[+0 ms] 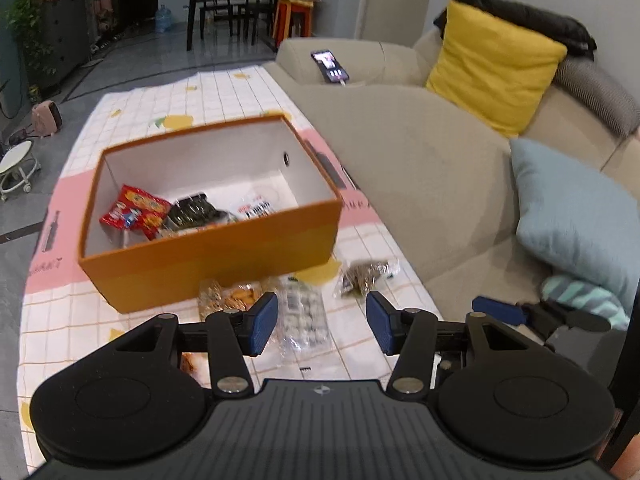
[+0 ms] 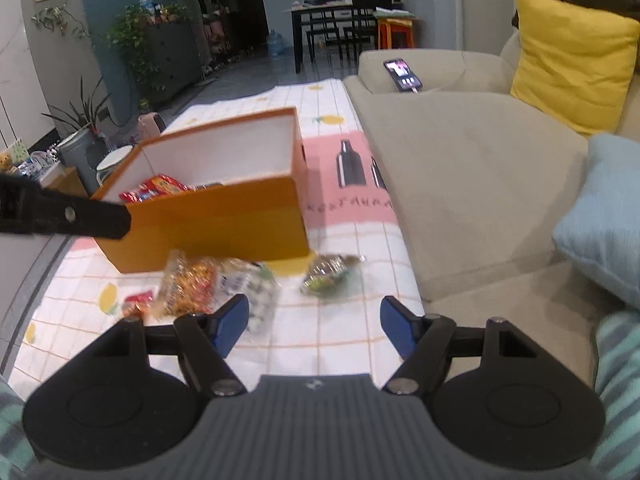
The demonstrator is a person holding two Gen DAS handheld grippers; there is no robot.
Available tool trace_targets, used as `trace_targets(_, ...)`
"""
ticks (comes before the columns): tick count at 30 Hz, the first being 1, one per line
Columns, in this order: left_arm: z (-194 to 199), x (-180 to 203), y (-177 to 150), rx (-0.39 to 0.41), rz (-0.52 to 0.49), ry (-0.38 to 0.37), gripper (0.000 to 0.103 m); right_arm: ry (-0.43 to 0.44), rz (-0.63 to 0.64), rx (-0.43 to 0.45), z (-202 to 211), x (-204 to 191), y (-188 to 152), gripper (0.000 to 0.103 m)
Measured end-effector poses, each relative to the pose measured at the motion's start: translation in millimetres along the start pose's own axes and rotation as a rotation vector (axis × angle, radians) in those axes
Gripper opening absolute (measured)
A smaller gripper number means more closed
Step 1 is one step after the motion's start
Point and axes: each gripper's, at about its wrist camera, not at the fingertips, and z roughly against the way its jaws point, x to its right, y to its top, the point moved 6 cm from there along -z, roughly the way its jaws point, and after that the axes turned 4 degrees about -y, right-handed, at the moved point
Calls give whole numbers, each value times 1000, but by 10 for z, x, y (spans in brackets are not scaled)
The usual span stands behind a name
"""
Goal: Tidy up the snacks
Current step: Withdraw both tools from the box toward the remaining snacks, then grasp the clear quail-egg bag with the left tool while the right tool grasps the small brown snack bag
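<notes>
An orange box (image 1: 208,256) (image 2: 224,220) stands open on the table and holds a red snack packet (image 1: 136,210), a dark packet (image 1: 192,212) and a white packet (image 1: 256,208). In front of it lie a golden snack bag (image 1: 236,296) (image 2: 188,284), a clear bag of pale sweets (image 1: 302,316) (image 2: 256,292) and a greenish-brown packet (image 1: 366,276) (image 2: 330,274). My left gripper (image 1: 322,322) is open and empty above the pale sweets bag. My right gripper (image 2: 314,326) is open and empty, just short of the loose packets.
The table wears a checked cloth with pink bands (image 1: 160,120). A beige sofa (image 1: 420,168) runs along its right side with a yellow cushion (image 1: 492,64), a blue cushion (image 1: 576,216) and a phone (image 1: 330,66). A small red packet (image 2: 138,304) lies at the left.
</notes>
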Motion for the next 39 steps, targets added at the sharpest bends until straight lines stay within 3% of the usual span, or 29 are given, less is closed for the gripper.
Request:
trace_targets(6,-317,-96,-66,-74,48,1,61,-4,-24,-17,-212,136,29,70)
trace_targets(13,-663,-306,-44,-145,39,27,61,-2,106,-15,-634,69,316,69)
trace_targets(20,-968,-438,-128,-200,40,43,61,20,149,-32,-1127,-20,536,56)
trace_targets(25,-1174,-381,-210,-206,-36,36,61,17,159,-92,-1329,-19,426,46)
trace_targets(28,-1274,-321,-247,-214,-67,18,61,14,168,-122,-1335,-4,315,46)
trace_targets(32,-1399,-301,-279,-217,-65,36,72,16,149,-183,-1340,59,184,46)
trace_targets(39,-1572,-212,-377,-234,-61,52,78,44,96,-208,-1425,109,144,46)
